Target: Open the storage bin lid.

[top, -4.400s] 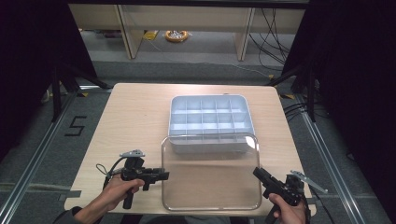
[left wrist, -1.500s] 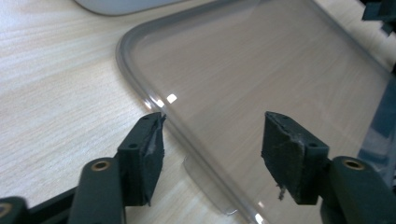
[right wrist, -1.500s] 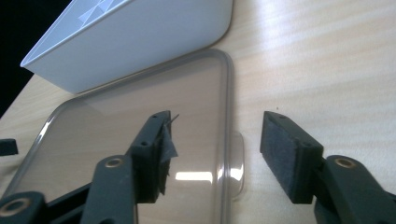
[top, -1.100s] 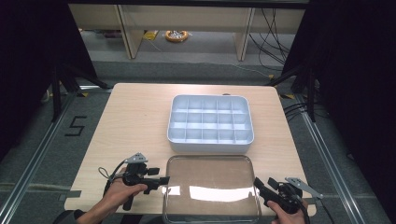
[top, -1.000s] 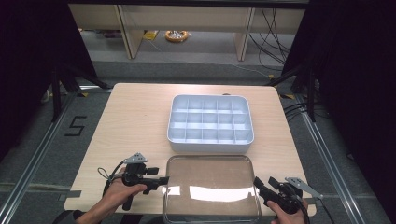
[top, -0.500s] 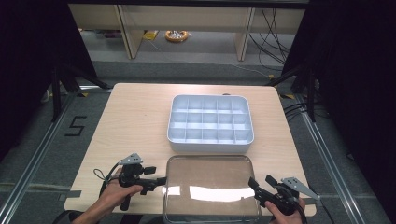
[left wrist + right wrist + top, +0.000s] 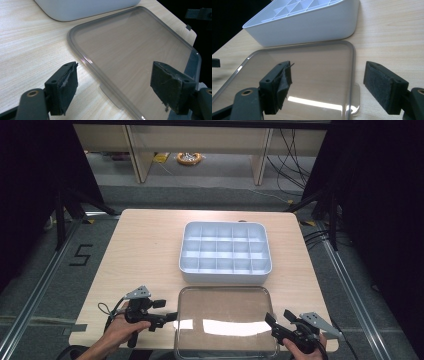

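The clear lid (image 7: 225, 320) lies flat on the wooden table (image 7: 145, 250), between the two grippers and just on the person's side of the white compartment box (image 7: 225, 252).

The left gripper (image 7: 170, 316) sits at the lid's left edge with its jaws spread — they have just been opening — and the pads press on nothing; the lid's rim and small tab (image 7: 110, 93) lie beneath the gap.

The right gripper (image 7: 272, 324) sits at the lid's right edge, jaws likewise parted after just opening — the rim runs below them, untouched.
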The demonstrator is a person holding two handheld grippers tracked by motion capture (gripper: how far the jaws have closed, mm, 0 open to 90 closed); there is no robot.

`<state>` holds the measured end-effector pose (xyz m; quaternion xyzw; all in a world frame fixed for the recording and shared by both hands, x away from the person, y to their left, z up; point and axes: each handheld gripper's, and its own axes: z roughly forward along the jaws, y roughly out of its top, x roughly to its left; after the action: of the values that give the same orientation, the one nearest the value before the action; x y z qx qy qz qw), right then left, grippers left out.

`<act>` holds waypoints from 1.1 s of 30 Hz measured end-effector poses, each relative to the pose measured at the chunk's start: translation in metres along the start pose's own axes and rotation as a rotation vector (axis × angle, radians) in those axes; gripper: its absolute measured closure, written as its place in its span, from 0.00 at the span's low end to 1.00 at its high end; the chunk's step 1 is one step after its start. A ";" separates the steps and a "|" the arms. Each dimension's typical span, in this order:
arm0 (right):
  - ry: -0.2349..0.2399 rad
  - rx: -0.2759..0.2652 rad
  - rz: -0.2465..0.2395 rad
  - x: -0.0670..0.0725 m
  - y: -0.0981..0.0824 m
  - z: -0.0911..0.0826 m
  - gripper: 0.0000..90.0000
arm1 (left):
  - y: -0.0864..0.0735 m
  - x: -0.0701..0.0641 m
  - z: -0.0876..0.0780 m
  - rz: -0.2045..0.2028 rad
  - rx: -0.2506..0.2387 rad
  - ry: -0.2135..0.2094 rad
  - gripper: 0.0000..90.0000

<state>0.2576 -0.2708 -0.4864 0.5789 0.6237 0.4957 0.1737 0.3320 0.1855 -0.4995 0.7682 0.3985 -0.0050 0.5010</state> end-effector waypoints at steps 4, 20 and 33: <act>-0.011 -0.008 -0.022 0.000 -0.001 -0.001 0.26 | -0.001 0.000 -0.003 0.002 -0.008 -0.004 0.21; 0.011 0.025 -0.036 0.007 -0.010 -0.010 0.23 | -0.010 -0.008 -0.011 0.063 0.008 0.012 0.20; 0.012 0.046 -0.035 0.009 -0.021 -0.017 0.19 | -0.017 -0.014 -0.017 0.074 0.029 0.017 0.21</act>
<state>0.2301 -0.2667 -0.4922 0.5687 0.6460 0.4815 0.1657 0.3052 0.1934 -0.4987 0.7896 0.3740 0.0140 0.4862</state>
